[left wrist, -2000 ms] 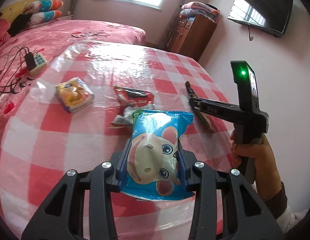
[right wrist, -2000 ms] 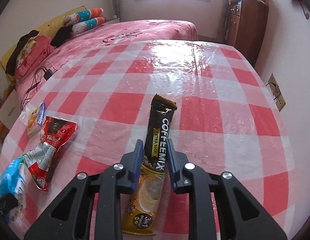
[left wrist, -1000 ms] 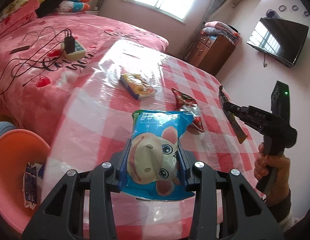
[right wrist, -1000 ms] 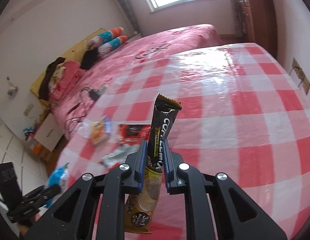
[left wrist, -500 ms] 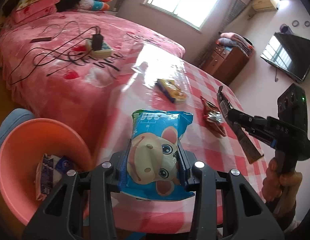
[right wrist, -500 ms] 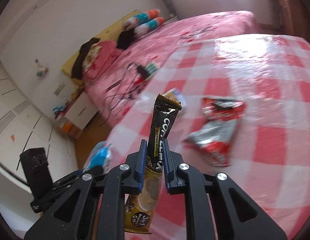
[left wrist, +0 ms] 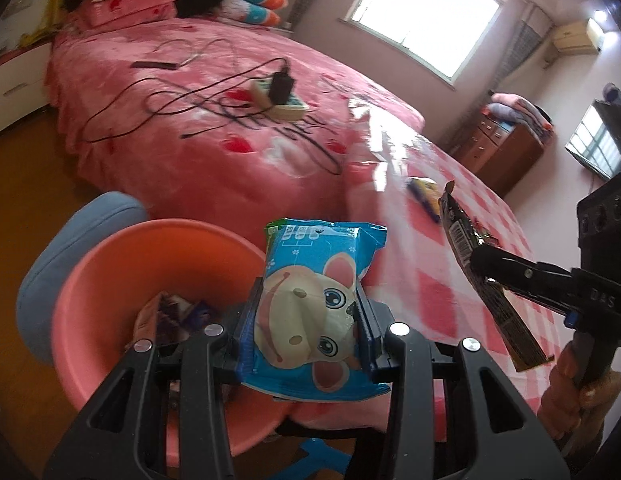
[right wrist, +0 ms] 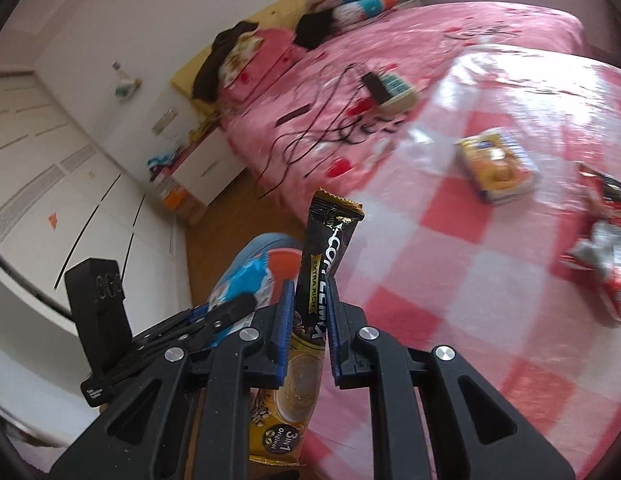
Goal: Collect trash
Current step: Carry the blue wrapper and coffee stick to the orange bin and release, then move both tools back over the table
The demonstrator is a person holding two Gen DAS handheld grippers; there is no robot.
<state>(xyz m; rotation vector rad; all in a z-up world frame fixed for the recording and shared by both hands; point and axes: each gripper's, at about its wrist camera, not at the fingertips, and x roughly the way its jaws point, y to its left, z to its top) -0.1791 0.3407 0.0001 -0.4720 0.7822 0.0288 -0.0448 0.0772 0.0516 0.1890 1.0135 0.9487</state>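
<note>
Left gripper [left wrist: 306, 332] is clamping a blue cartoon-mouse snack packet [left wrist: 314, 300], long axis pointing forward, hovering over the pink basin [left wrist: 110, 280] (wrappers inside). Right gripper [right wrist: 308, 320] is pinching a black-gold Coffeemix stick [right wrist: 322, 264], standing upright, beside the checkered table [right wrist: 450, 280].

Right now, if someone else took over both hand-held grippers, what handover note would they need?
Left hand-held gripper: shut on the blue snack packet, held above the orange basin.
Right hand-held gripper: shut on the coffee sachet, held above the table edge, near the basin.
Done: some wrappers already lie in the basin.
Left: drop both held items in, then fetch the yellow packet and the red crumpled wrapper from the checked table.
</note>
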